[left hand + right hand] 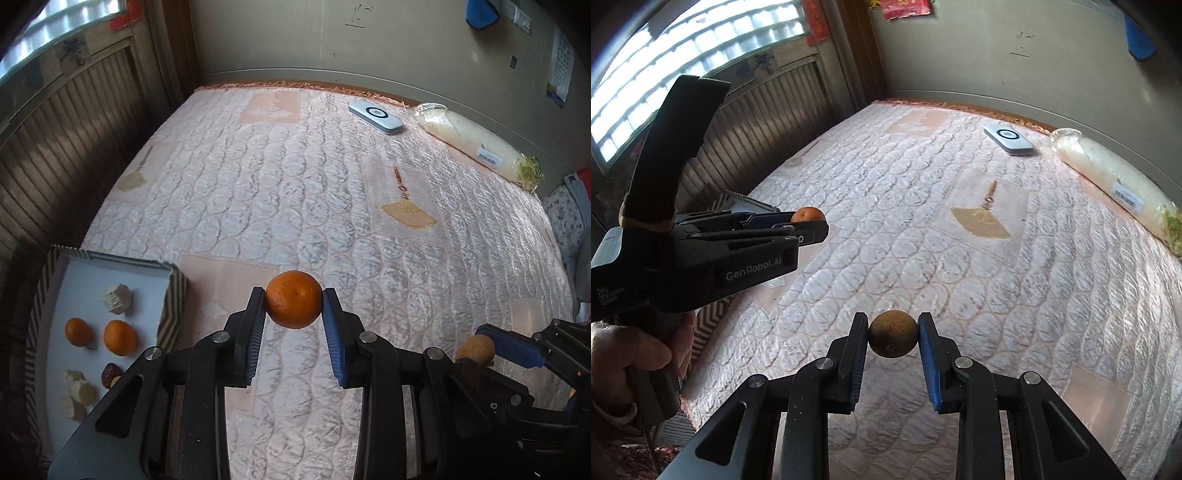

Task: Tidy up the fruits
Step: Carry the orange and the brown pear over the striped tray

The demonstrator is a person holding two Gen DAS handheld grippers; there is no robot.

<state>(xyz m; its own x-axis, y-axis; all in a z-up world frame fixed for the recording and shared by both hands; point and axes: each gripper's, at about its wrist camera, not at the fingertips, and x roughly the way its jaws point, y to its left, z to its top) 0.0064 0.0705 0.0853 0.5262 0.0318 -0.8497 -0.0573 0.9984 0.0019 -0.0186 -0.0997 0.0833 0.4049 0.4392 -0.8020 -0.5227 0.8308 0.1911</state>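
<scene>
While the left gripper reached forward over the quilted pink bedspread, its two blue-padded fingers were clamped on an orange, which sat between the fingertips at the centre of the left wrist view, raised clear of the cloth. At the lower left of that frame lay a striped-edged tray with a white floor, holding two more oranges, a dark reddish fruit and several pale chunks. The right gripper was likewise closed, pinching a small brown round fruit between its pads at the lower centre of the right wrist view, also above the bedspread. In that same view the left gripper entered from the left edge, held roughly level and pointing toward the middle of the frame, with the person's hand wrapped around its handle at the lower left. In the left wrist view the right gripper showed at the lower right, tips angled toward the upper left. Near the far wall, at the upper right, lay a white flat device and a wrapped white radish.
</scene>
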